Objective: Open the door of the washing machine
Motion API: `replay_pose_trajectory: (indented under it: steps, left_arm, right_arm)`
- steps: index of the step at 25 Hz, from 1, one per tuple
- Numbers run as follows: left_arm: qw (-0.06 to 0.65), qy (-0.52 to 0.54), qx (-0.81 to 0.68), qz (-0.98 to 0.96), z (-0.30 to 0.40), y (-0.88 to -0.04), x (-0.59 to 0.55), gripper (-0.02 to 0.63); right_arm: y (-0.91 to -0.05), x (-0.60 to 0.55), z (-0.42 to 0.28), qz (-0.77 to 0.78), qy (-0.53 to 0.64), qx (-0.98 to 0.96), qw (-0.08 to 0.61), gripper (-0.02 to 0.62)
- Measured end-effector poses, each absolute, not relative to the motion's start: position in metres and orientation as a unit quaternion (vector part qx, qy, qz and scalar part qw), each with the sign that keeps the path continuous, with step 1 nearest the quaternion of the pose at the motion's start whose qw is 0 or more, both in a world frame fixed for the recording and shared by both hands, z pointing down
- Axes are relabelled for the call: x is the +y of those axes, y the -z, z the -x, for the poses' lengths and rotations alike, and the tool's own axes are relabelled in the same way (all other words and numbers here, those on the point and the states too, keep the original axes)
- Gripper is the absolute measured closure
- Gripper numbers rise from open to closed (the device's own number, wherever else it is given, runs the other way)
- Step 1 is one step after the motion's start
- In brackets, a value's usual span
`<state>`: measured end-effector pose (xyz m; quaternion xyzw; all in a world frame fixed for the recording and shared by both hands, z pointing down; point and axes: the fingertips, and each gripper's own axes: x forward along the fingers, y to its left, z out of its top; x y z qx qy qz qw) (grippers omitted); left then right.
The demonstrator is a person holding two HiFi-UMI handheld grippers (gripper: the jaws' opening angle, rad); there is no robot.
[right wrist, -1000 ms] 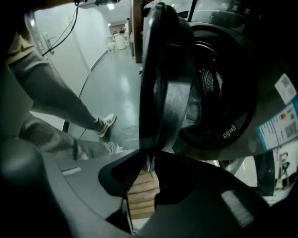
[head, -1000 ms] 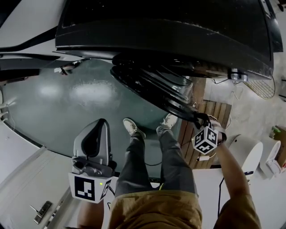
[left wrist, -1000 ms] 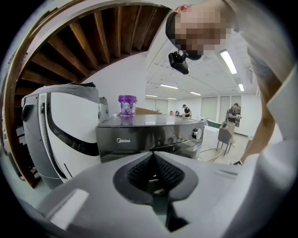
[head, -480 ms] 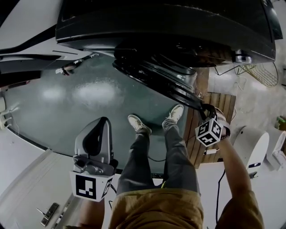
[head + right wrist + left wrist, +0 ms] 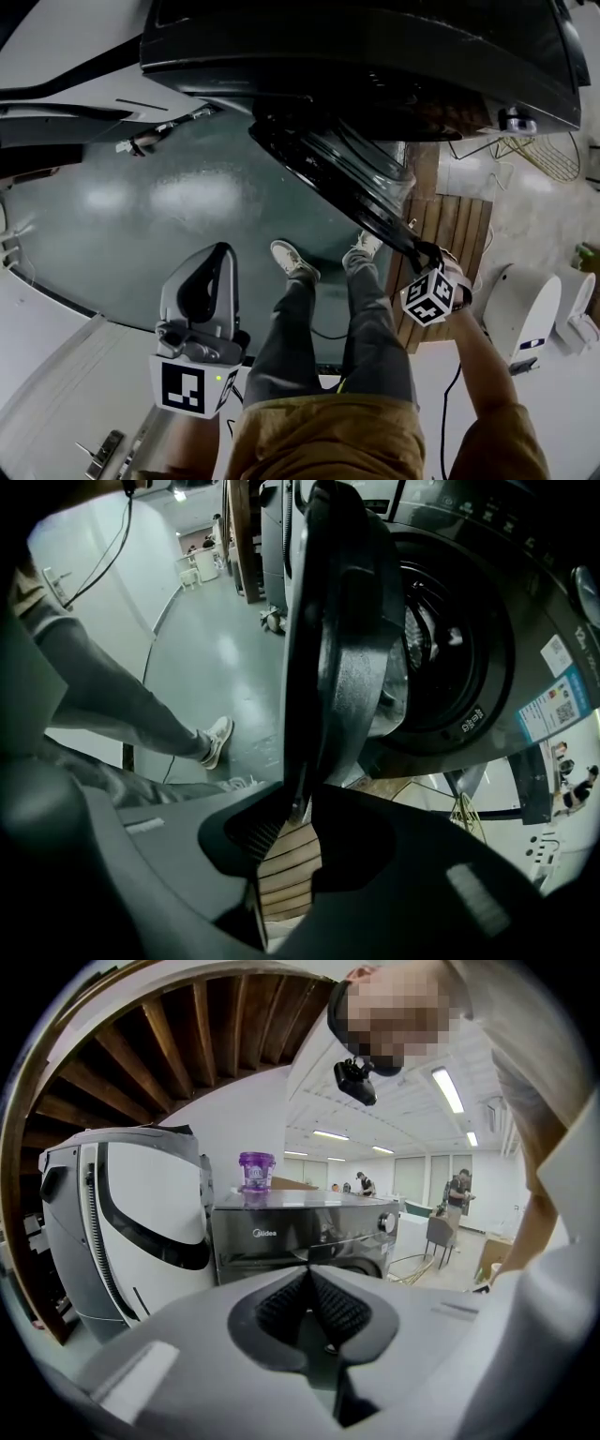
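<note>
The dark washing machine (image 5: 375, 56) fills the top of the head view. Its round door (image 5: 347, 178) stands swung out from the front. In the right gripper view the door (image 5: 337, 649) is seen edge-on, with the open drum (image 5: 450, 658) behind it. My right gripper (image 5: 298, 817) is shut on the door's rim; in the head view the right gripper (image 5: 418, 251) sits at the door's lower edge. My left gripper (image 5: 214, 261) hangs apart at lower left, its pads (image 5: 281, 1309) closed together with nothing between them, pointing at the machine (image 5: 300, 1232).
A person's legs and shoes (image 5: 292, 262) stand on the glossy green floor (image 5: 169, 197) right before the door. Wooden slats (image 5: 455, 234) lie at right, beside white appliances (image 5: 525, 314). A purple cup (image 5: 256, 1170) stands on the machine; a white appliance (image 5: 122, 1213) is to its left.
The door has swung further out from the machine with my right gripper on its rim. The left gripper has shifted only slightly.
</note>
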<state>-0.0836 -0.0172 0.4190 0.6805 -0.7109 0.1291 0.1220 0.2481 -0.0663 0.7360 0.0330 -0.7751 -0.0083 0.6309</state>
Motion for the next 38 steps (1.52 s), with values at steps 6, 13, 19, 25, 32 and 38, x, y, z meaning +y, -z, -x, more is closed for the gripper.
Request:
replay_pose_trajectory:
  steps: [6,13,19,25,32,38]
  left_arm:
    - [0.128,-0.125,-0.713,-0.678,0.099,-0.421,-0.003,0.546]
    - [0.13,-0.122,-0.716,-0.675,0.112,-0.426,0.006,0.546]
    - [0.133,-0.123,-0.716,-0.674,0.119,-0.428,0.016,0.546]
    - [0.138,-0.118,-0.717,-0.673,0.124,-0.432,0.026,0.546]
    - [0.137,-0.119,-0.715,-0.675,0.13,-0.436,0.032,0.546]
    - [0.139,-0.122,-0.726,-0.662,0.137,-0.439,0.043,0.546]
  right_arm:
    - [-0.735,-0.03,-0.244,-0.036,-0.029,-0.768,0.639,0.508]
    - [-0.737,0.014,-0.232,-0.01,-0.06,-0.768,0.638,0.497]
    - [-0.737,0.037,-0.226,-0.009,-0.085,-0.768,0.635,0.494]
    - [-0.735,0.063,-0.216,0.003,-0.106,-0.763,0.638,0.492]
    - [-0.727,0.107,-0.192,0.049,-0.099,-0.761,0.639,0.486]
    - [-0.726,0.14,-0.172,0.054,-0.137,-0.761,0.632,0.48]
